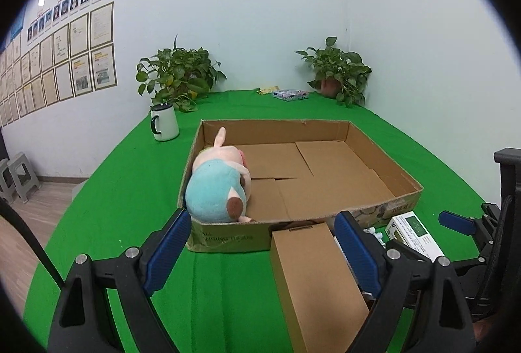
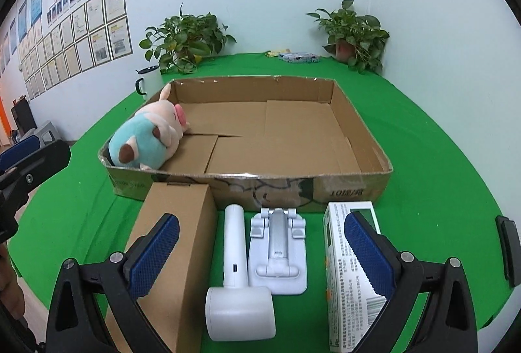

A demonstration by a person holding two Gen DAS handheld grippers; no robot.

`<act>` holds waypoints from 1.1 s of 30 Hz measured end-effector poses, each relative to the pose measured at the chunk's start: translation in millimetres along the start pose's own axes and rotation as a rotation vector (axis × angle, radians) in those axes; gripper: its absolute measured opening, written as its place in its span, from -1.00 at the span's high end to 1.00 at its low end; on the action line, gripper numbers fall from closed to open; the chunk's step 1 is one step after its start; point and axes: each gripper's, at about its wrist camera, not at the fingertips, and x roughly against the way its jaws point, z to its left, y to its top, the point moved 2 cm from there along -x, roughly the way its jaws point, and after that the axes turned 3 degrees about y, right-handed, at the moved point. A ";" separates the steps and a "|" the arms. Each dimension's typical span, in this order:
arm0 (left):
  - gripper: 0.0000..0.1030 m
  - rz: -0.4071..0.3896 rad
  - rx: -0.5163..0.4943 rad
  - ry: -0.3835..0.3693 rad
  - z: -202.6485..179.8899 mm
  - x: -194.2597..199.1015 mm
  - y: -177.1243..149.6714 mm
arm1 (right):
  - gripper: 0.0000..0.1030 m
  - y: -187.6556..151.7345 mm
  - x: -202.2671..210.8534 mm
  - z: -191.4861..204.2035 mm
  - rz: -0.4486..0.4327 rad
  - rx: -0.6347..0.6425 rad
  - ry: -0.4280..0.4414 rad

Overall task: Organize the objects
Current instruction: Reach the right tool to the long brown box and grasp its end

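Sorting stage: plush pig [image 2: 148, 138] boxed, upper left; both grippers, left [image 1: 260, 250] and right [image 2: 260, 258], wide open, empty. Next I grasp the white handheld device [image 2: 236, 275], lower centre.

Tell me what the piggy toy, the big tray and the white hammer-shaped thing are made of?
Piggy toy: soft plush fabric, going by its fuzzy, matte, rounded look. Big tray: brown corrugated cardboard, dull, with folded flaps and shiny tape on the rim. Hammer-shaped thing: probably hard plastic; it looks smooth, white and slightly glossy.
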 end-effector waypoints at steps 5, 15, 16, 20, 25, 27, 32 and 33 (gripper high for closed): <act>-0.75 0.050 0.017 -0.048 -0.7 -1.9 -8.6 | -0.98 -7.9 1.9 0.7 0.011 0.007 0.001; -0.74 0.194 0.136 -0.244 10.5 -9.2 -36.3 | -0.98 -41.0 18.2 14.6 0.071 -0.002 0.208; -0.74 0.202 0.150 -0.283 11.2 -9.1 -40.4 | -0.98 -48.0 18.6 20.1 0.102 -0.004 0.265; -0.73 0.270 0.197 -0.356 15.4 -16.9 -66.0 | -0.98 -81.2 18.7 51.5 0.189 0.072 0.331; -0.68 0.359 0.269 -0.417 16.3 -33.4 -90.7 | -0.98 -104.5 11.5 88.2 0.254 0.161 0.336; -0.68 0.383 0.280 -0.432 15.9 -36.2 -98.1 | -0.98 -108.8 10.0 100.1 0.263 0.211 0.304; -0.68 0.409 0.293 -0.457 11.7 -40.2 -109.8 | -0.93 -113.7 1.5 108.9 0.286 0.247 0.235; -0.68 0.414 0.297 -0.460 11.6 -40.8 -111.3 | -0.93 -113.9 0.4 110.2 0.283 0.251 0.229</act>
